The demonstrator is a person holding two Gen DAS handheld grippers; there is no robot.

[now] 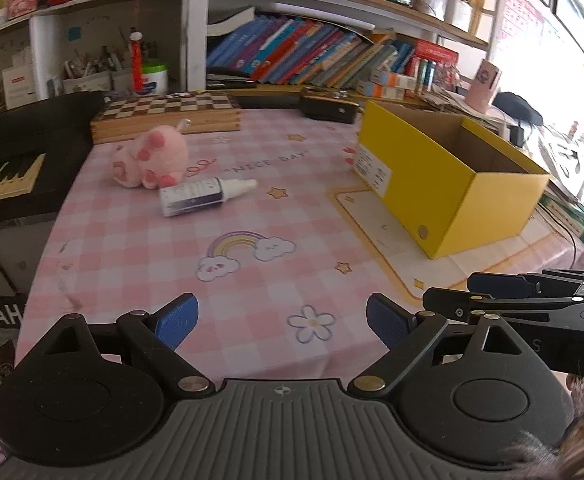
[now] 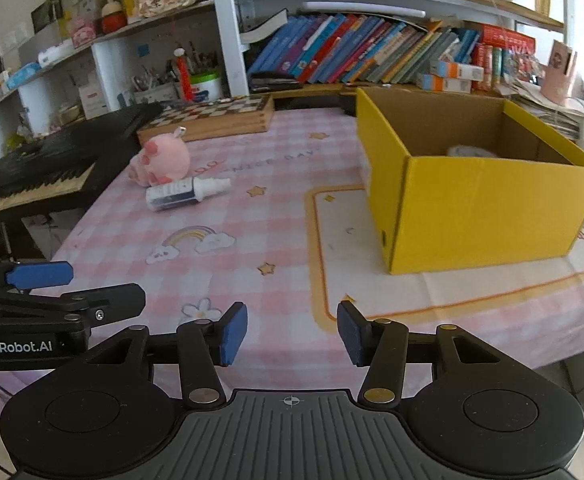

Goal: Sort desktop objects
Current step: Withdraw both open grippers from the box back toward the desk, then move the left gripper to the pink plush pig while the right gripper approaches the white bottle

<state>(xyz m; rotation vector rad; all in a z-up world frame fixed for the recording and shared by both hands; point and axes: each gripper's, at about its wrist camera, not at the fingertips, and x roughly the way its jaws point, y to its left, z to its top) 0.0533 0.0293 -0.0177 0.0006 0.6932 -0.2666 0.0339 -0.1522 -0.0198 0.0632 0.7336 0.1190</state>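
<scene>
With your left gripper (image 1: 281, 322) spread wide and your right gripper (image 2: 292, 334) partly parted, both empty, take the small white plastic dropper bottle (image 1: 195, 196), lying beside the soft pink plush toy (image 1: 151, 158), across its likely light, slippery barrel.

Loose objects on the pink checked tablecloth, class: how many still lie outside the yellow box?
2. The pink plush toy lies near the chessboard; the white bottle lies on its side just in front of it. The yellow box may hide others behind it.
</scene>
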